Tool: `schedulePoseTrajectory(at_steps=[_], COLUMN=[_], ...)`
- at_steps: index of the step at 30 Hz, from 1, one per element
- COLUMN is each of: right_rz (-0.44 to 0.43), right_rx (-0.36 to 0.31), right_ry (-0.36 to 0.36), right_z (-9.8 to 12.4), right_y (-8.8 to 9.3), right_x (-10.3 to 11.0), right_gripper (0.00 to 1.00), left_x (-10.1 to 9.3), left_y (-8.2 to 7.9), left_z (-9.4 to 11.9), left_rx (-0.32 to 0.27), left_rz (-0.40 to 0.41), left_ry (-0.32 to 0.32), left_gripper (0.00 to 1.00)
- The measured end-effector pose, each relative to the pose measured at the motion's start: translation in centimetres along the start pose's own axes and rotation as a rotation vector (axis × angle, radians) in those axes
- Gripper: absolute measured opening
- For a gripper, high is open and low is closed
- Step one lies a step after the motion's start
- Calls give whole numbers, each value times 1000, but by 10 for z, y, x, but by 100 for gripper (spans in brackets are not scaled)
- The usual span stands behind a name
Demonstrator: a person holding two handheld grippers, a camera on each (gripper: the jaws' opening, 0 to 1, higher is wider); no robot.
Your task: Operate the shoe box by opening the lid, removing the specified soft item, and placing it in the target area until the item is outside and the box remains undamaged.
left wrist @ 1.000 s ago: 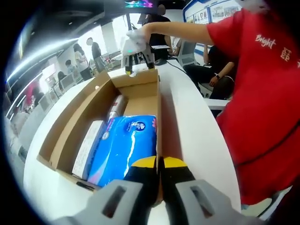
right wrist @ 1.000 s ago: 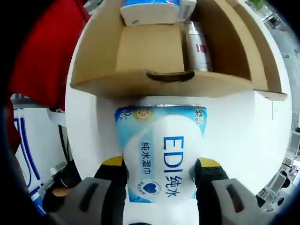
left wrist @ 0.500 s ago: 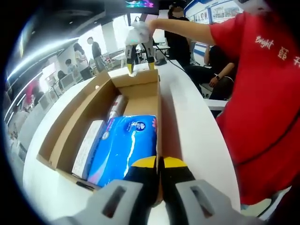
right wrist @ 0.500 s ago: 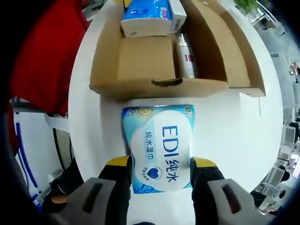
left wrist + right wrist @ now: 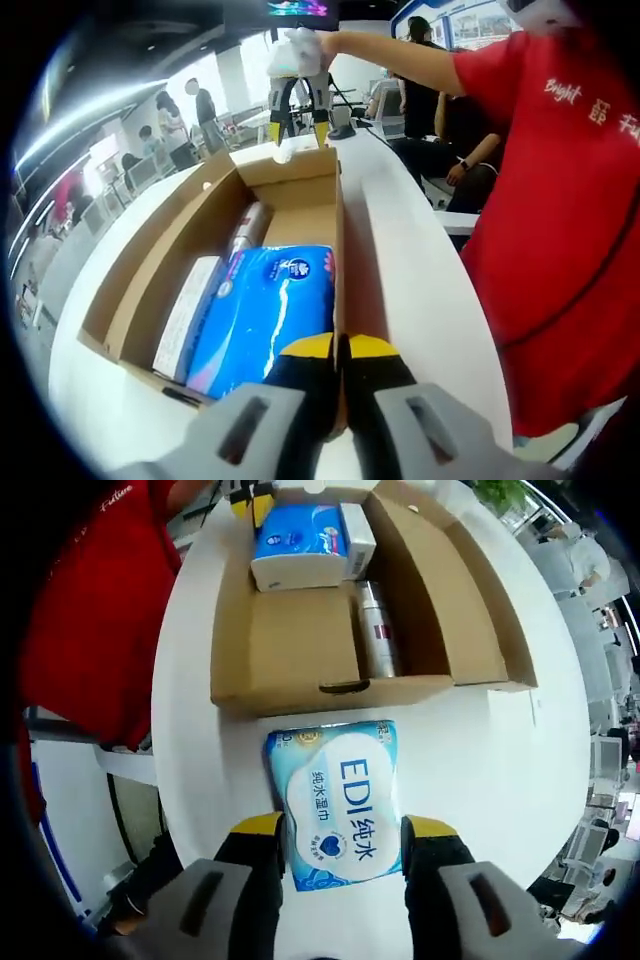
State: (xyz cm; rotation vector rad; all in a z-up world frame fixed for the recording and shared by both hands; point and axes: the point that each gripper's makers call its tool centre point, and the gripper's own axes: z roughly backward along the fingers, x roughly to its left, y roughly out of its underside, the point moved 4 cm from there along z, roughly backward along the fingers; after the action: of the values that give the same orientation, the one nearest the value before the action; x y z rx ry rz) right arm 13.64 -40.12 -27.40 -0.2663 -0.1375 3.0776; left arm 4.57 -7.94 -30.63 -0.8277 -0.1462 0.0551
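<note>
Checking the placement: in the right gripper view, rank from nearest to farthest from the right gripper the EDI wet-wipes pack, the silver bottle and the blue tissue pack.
1. Light-blue EDI wet-wipes pack, on the white table, between the open jaws of the right gripper.
2. Silver bottle, inside the cardboard box, right of centre.
3. Blue tissue pack, at the box's far end.

Bright, even indoor light, sharp at centre, with strong fisheye bending and blur toward the edges.

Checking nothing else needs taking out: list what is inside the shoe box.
Inside the shoe box: a blue tissue pack, a white carton beside it, and a silver bottle along the wall. The rest of the floor is bare cardboard. Anything beneath the pack is hidden.
</note>
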Motion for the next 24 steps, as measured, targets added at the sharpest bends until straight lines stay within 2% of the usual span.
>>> schedulePoseTrajectory(at_steps=[5, 14, 20, 24], right_rz=[12, -36, -14, -31], right_rx=[-2, -132, -172, -235], right_ry=[33, 90, 190, 214], right_z=[2, 13, 20, 24], right_y=[-1, -24, -30, -42], right_x=[-2, -7, -14, -12], right_gripper=[45, 47, 48, 49], left_x=[0, 0, 0, 0], left_y=[0, 0, 0, -1], left_z=[0, 0, 0, 0], left_rx=[10, 13, 17, 15], left_rz=[1, 1, 3, 1], left_ry=[1, -3, 0, 2], left_gripper=[2, 2, 2, 2])
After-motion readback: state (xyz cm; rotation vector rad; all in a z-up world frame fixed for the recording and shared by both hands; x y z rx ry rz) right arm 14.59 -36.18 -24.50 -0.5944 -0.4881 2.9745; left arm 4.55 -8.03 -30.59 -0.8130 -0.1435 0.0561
